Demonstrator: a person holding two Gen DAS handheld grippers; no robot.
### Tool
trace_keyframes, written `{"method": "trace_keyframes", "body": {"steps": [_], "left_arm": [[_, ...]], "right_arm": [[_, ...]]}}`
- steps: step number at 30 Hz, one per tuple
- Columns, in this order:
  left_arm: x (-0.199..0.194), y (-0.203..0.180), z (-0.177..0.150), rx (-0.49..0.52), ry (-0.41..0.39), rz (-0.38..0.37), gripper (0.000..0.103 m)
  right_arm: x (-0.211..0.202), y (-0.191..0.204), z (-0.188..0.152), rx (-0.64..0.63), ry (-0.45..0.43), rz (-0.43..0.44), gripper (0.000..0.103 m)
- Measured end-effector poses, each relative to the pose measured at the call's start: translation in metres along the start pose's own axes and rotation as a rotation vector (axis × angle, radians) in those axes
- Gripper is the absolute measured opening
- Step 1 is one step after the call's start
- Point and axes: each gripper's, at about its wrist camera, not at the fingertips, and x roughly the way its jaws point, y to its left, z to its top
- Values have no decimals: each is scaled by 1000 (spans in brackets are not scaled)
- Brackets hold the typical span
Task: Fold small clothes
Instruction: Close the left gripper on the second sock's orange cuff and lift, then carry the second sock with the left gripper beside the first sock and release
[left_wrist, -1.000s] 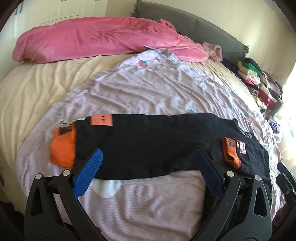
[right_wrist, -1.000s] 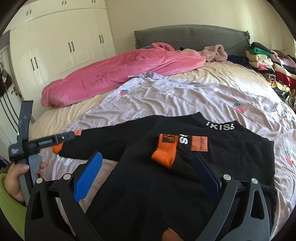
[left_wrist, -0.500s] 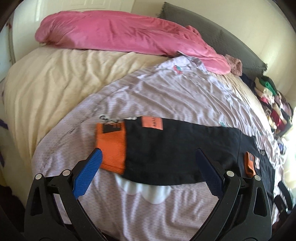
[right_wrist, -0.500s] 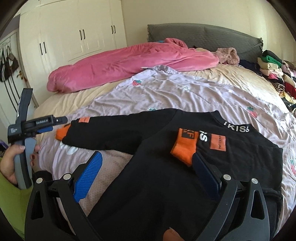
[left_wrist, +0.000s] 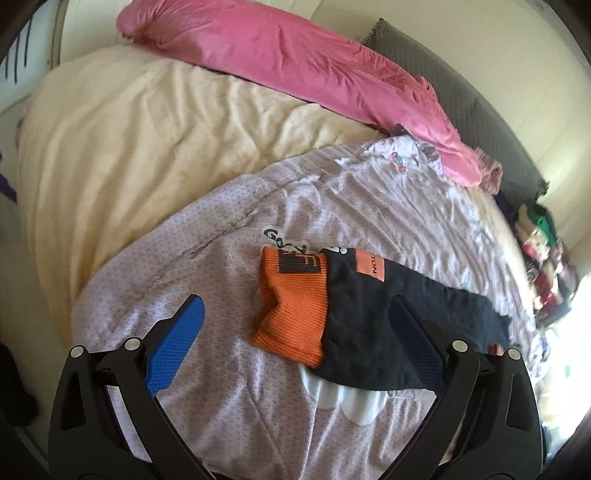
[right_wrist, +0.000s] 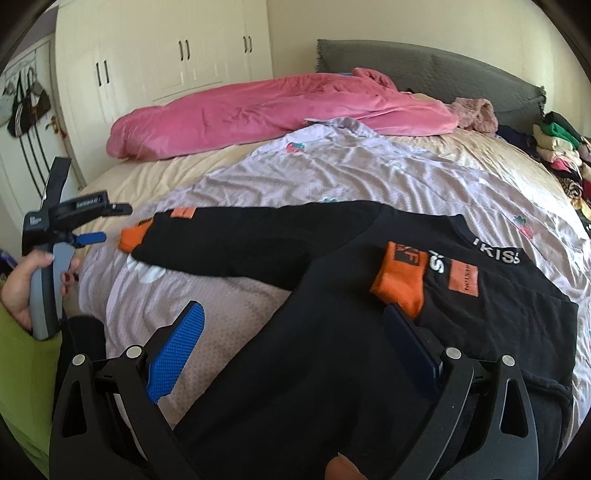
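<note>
Garment: the black sweatshirt (right_wrist: 369, 325) is lying flat on the lilac sheet (left_wrist: 332, 192), one sleeve already crossing its chest.
Left gripper (left_wrist: 295, 339): I'm hovering it spread wide, empty, facing the outstretched orange cuff (left_wrist: 291, 314).
Right gripper (right_wrist: 291, 343): gaping, empty, over the torso.
Technique: I'm aiming to pinch the cuff edge squarely, then carry it across.
Change: the cuff is sitting more central than a second ago.

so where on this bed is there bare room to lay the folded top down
Free: the cream sheet between the pink duvet and lilac quilt; also the quilt stretch between the duvet and black top. Crowded: the clothes pile along the right edge.
</note>
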Motion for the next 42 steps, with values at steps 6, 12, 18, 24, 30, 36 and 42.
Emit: {"method": "trace_keyframes", "body": {"steps": [6,12,18,24,30,36,42], "left_arm": [[16,-5,-7,20,48,-44,59],[29,-6,-11,31,67,-9,59],[32,-4,-13,37,48,11,33],[24,-18,-14,115,10,7,11],[6,-41,-16,162,-23,-59,9],[-7,-77,-23,232,-37,-106,9],[-20,-121,-39,307,-31,-182,9]], "right_arm": [[1,-1,-4,0,3,4,97],[1,-9,-8,21,2,1,97],[8,-16,-14,42,22,-8,97],[9,-20,-18,49,30,-13,97],[1,-31,-17,76,12,-22,97],[-17,-47,-16,108,-28,-33,97],[-33,-68,-18,160,-54,-56,97]]}}
